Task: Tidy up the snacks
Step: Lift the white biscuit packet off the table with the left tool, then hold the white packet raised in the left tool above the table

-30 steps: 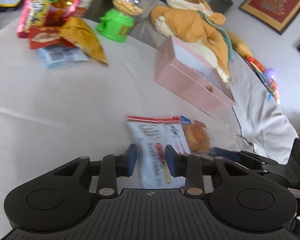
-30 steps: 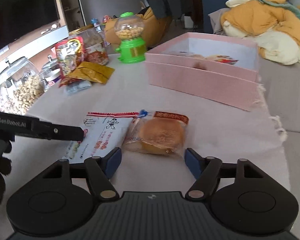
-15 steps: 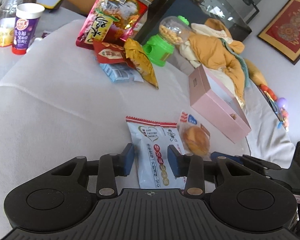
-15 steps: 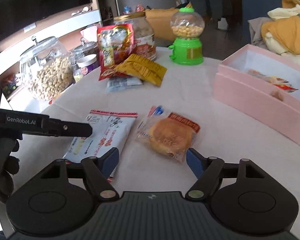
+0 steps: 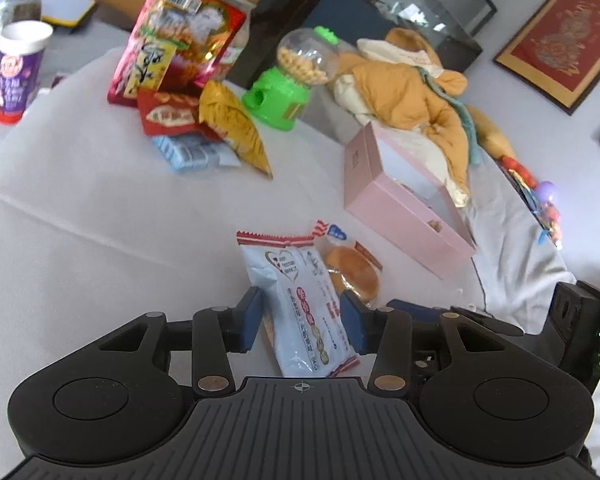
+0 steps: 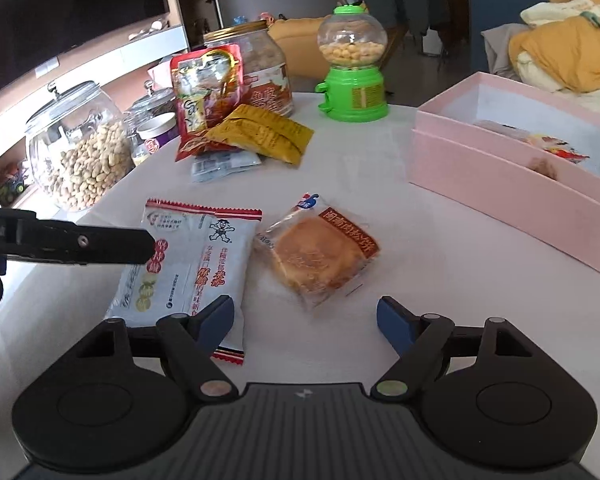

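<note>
A pale blue snack packet (image 5: 300, 304) lies flat on the white tablecloth (image 5: 100, 220); it also shows in the right wrist view (image 6: 192, 260). My left gripper (image 5: 302, 322) is open with a finger on either side of the packet, hovering over its near half. A wrapped round pastry (image 6: 316, 252) lies just right of the packet and also shows in the left wrist view (image 5: 352, 272). My right gripper (image 6: 306, 320) is open and empty, just short of the pastry. A pink open box (image 6: 512, 184) holding a few snacks stands to the right.
A pile of snacks sits at the back: a red bag (image 6: 204, 92), a yellow bag (image 6: 260, 132) and a small blue packet (image 6: 224, 164). A green candy dispenser (image 6: 352, 72), a peanut jar (image 6: 80, 148) and a purple cup (image 5: 18, 72) stand nearby.
Both grippers have pulled back and tilted up, so more of the table shows. The left gripper's fingers have spread wider around the blue packet. The packet and pastry have not moved.
</note>
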The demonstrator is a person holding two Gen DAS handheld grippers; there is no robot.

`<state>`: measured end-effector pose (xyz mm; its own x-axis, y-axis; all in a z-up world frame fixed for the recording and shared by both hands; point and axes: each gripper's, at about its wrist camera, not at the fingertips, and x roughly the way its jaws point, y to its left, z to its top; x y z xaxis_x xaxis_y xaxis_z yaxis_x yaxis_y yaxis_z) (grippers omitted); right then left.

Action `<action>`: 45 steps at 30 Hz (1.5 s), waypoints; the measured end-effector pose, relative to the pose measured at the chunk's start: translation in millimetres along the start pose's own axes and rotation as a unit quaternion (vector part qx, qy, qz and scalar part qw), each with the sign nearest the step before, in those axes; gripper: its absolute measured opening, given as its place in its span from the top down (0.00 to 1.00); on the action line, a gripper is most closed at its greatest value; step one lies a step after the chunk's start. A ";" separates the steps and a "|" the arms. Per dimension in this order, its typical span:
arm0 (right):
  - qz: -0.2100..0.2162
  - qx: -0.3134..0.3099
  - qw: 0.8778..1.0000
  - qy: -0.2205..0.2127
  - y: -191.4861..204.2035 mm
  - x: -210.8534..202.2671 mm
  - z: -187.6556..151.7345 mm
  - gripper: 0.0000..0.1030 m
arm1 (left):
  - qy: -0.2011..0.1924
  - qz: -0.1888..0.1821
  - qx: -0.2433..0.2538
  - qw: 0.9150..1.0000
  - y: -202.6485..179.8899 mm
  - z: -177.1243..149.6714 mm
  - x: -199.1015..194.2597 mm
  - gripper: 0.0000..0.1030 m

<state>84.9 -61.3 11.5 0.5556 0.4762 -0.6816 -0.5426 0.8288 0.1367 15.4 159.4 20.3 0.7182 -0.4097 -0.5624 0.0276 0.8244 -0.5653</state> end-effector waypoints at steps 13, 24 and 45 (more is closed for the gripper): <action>0.004 0.000 1.000 -0.017 -1.7 -9.6 -4.1 0.23 | 0.004 0.054 0.022 0.998 0.5 -6.8 1.8 0.56; -0.010 -0.016 1.000 -0.014 4.9 -7.2 -8.9 0.23 | 0.003 -0.023 -0.048 0.999 24.3 -11.8 6.1 0.54; -0.018 0.031 0.999 -0.018 -21.3 -8.6 -6.9 0.23 | -0.015 -0.074 -0.015 0.997 -15.8 5.8 42.8 0.51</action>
<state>87.3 -85.1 9.4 0.5968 0.4560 -0.6602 -0.4826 0.8613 0.1587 49.7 131.2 8.7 0.7289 -0.5130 -0.4534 0.1145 0.7442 -0.6580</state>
